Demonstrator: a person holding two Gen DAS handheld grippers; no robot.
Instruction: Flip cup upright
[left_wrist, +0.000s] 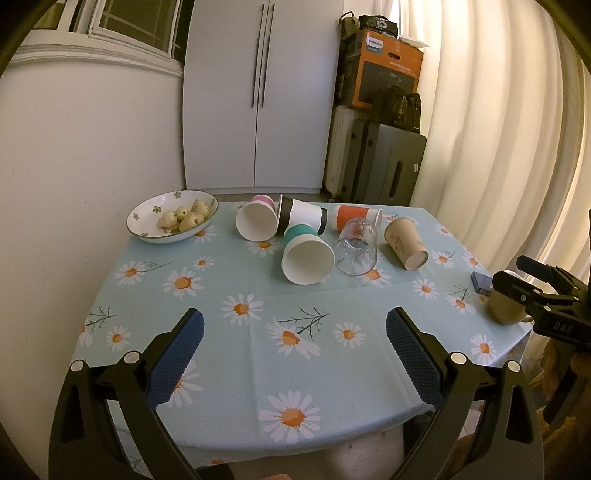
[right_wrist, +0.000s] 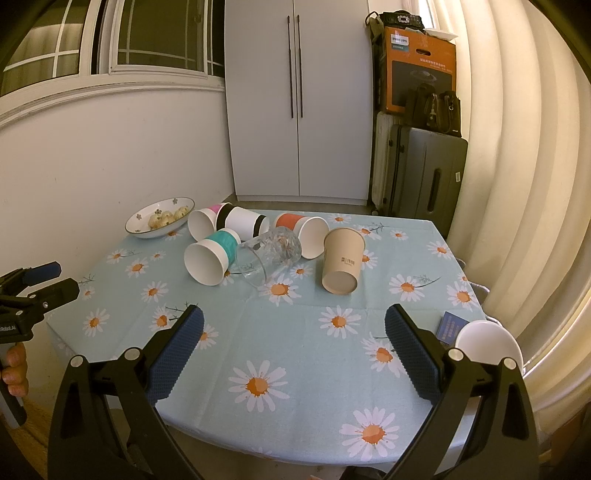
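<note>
Several cups lie on their sides at the far part of the daisy tablecloth (left_wrist: 236, 362): a pink-banded cup (left_wrist: 256, 221), a black-banded cup (left_wrist: 303, 215), a teal-banded cup (left_wrist: 306, 254), an orange-banded cup (left_wrist: 356, 218), a clear glass (left_wrist: 357, 248) and a brown paper cup (left_wrist: 406, 243). They also show in the right wrist view: teal cup (right_wrist: 210, 258), glass (right_wrist: 267, 254), brown cup (right_wrist: 341, 260). My left gripper (left_wrist: 295, 334) is open and empty over the near table. My right gripper (right_wrist: 293, 332) is open and empty, also well short of the cups.
A bowl of small pale fruits (left_wrist: 171, 221) sits at the far left. A tan mug (left_wrist: 506, 306) and a small blue box (left_wrist: 482, 282) sit at the right edge; the mug's white inside (right_wrist: 487, 341) shows by my right finger. A cabinet, suitcases and curtain stand behind.
</note>
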